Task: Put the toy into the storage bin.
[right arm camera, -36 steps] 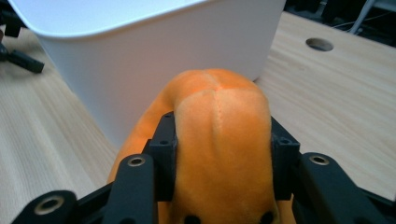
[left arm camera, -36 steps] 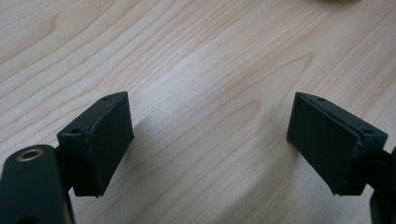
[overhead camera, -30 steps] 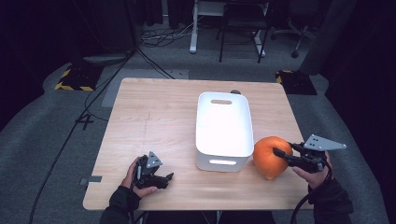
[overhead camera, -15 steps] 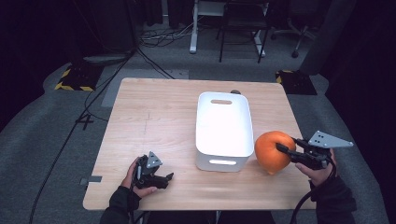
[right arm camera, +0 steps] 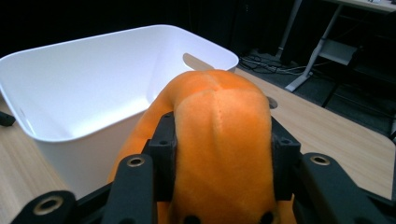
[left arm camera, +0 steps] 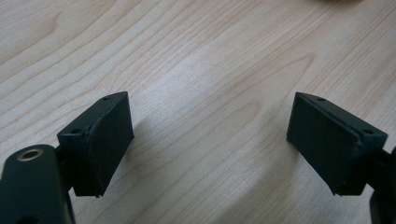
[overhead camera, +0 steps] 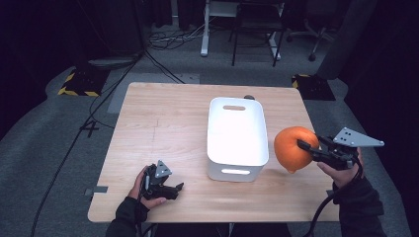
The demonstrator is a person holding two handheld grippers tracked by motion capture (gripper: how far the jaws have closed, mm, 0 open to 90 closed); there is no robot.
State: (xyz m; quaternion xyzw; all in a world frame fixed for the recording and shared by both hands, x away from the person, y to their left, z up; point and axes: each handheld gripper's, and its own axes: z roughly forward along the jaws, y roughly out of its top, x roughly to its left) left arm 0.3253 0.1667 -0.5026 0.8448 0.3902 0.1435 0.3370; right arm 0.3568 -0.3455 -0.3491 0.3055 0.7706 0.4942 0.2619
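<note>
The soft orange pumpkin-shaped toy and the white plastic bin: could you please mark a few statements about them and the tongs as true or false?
1. The right tongs grip the soft orange pumpkin-shaped toy. True.
2. The toy lies inside the white plastic bin. False: it is held in the air beside the bin's right wall, above the wooden table.
3. The left tongs are open with nothing between the jaws. True.
4. The bin already holds several things. False: the high view and the right gripper view show its inside bare.
5. The left tongs are raised over the bin. False: they rest near the table's front edge, left of the bin.
</note>
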